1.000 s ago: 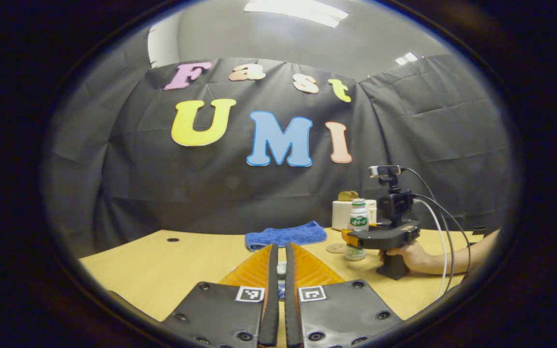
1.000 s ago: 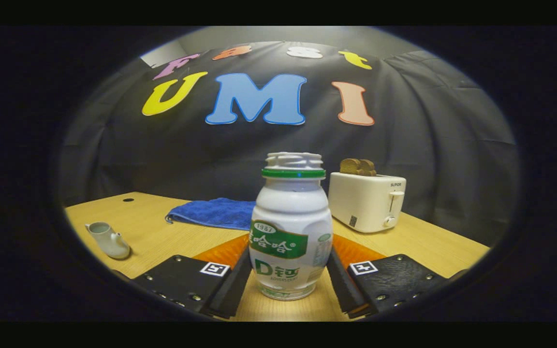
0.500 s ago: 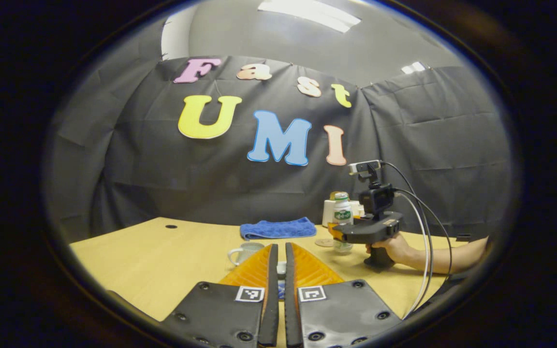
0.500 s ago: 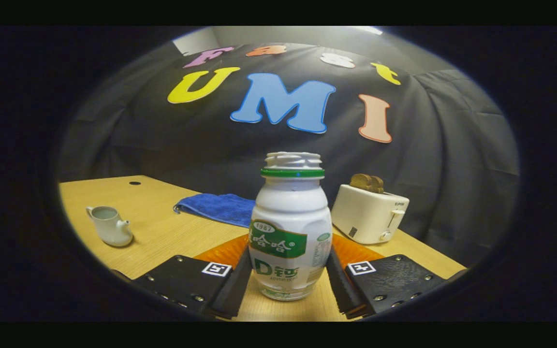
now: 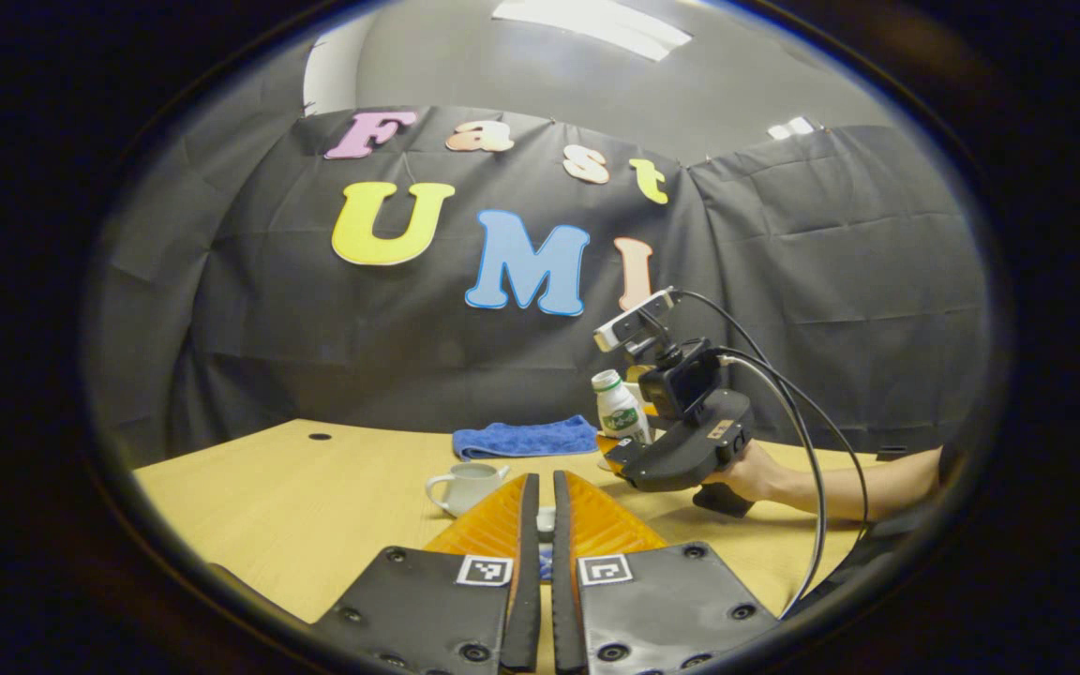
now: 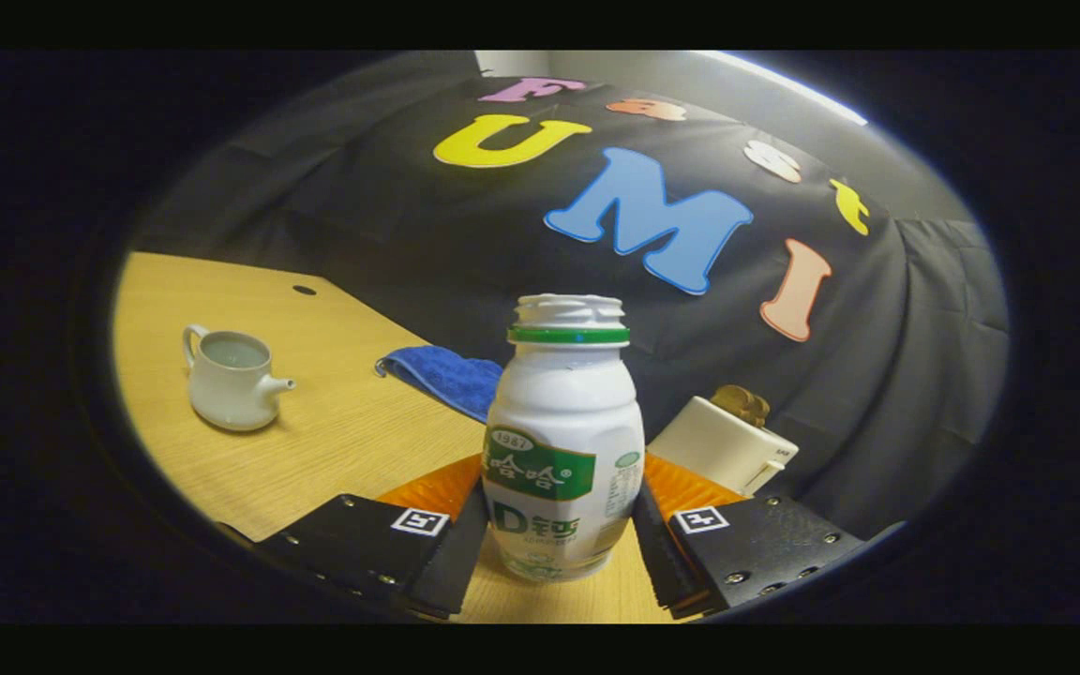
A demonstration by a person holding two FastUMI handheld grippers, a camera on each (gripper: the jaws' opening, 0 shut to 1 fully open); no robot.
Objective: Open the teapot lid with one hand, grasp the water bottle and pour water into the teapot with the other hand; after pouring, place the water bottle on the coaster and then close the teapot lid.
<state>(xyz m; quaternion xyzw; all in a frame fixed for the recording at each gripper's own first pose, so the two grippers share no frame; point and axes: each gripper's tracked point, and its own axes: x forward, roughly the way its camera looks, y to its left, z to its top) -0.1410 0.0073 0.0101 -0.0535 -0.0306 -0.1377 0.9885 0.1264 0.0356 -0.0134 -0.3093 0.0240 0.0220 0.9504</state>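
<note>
My right gripper is shut on a white water bottle with a green neck ring and no cap. The bottle is lifted off the table and leans left. In the left gripper view the same bottle tilts toward the teapot, held by the right gripper and a hand. The white teapot stands lidless on the wooden table, left of the bottle. My left gripper is shut on a small white piece, the teapot lid, just behind the teapot.
A blue towel lies at the back of the table, also seen beyond the teapot as the towel. A white toaster with toast stands behind the bottle on the right. Cables trail from the right gripper.
The right gripper has raised the bottle off the table, carried it left toward the teapot and tilted it. The left gripper stays shut, and the teapot has come into its view.
</note>
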